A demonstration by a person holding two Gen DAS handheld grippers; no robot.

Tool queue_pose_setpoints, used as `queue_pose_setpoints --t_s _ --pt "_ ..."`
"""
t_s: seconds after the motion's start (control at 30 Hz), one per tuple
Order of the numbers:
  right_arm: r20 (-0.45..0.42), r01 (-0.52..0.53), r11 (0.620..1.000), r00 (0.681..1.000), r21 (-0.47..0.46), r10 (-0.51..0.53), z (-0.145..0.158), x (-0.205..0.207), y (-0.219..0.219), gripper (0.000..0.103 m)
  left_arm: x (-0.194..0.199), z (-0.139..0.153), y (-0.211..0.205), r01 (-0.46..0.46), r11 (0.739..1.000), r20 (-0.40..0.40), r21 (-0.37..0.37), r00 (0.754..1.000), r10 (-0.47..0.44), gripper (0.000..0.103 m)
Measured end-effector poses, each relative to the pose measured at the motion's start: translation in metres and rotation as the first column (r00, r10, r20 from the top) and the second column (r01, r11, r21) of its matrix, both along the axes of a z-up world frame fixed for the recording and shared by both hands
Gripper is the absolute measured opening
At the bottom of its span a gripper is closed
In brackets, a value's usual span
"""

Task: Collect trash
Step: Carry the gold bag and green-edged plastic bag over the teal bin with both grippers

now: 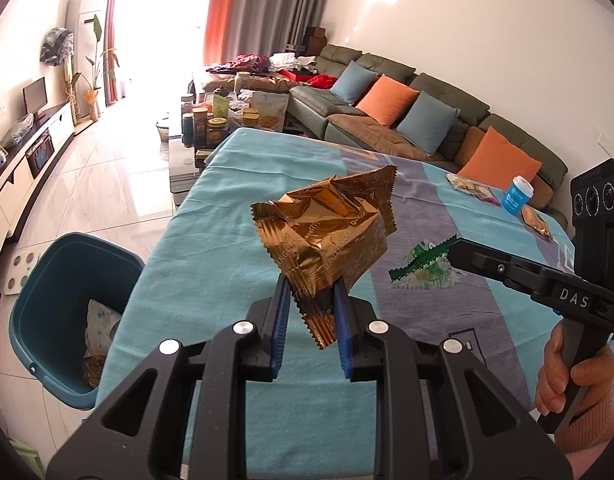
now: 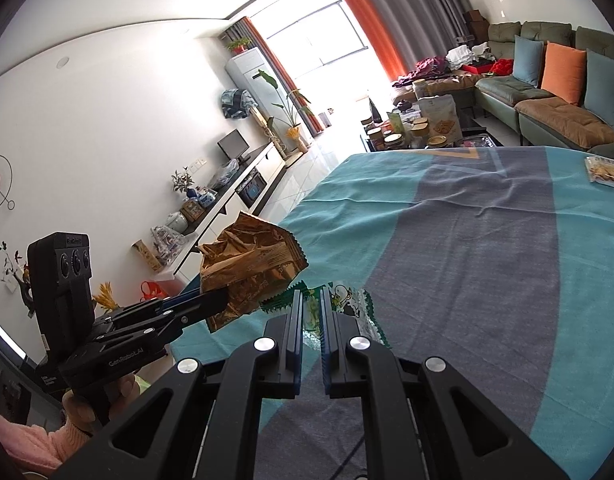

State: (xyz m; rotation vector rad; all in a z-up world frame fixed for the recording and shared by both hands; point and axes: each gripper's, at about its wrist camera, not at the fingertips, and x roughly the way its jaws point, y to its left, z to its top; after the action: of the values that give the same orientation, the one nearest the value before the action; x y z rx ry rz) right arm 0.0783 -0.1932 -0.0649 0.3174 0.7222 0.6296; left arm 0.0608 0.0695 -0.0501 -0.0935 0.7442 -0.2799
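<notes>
My left gripper (image 1: 311, 286) is shut on a crumpled gold foil wrapper (image 1: 331, 232) and holds it above the teal and grey tablecloth (image 1: 235, 264). The same gold wrapper (image 2: 251, 268) shows at the left of the right wrist view, pinched in the left gripper (image 2: 217, 300). My right gripper (image 2: 311, 300) is shut on a green and white snack wrapper (image 2: 347, 300), lifted off the cloth. In the left wrist view that green wrapper (image 1: 423, 264) hangs from the right gripper's tip (image 1: 453, 250). A teal trash bin (image 1: 73, 312) stands on the floor left of the table, with wrappers inside.
More litter lies at the table's far right: a blue and white cup (image 1: 517, 194), a biscuit packet (image 1: 467, 188) and a gold wrapper (image 1: 539, 220). A coffee table with jars (image 1: 215, 124) and a sofa (image 1: 407, 112) stand beyond. A person's hand (image 1: 563, 380) grips the right handle.
</notes>
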Motion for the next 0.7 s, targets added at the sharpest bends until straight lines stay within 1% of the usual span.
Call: queue_pose_setpoints --t_s 0.7 --pt "-0.001 -0.1 0.995 0.995 -0.013 0.1 0.003 0.006 0.044 0.006 -0.011 -0.002 0.04 -0.083 0.996 0.004 -0.013 0.997 0.083 0.021"
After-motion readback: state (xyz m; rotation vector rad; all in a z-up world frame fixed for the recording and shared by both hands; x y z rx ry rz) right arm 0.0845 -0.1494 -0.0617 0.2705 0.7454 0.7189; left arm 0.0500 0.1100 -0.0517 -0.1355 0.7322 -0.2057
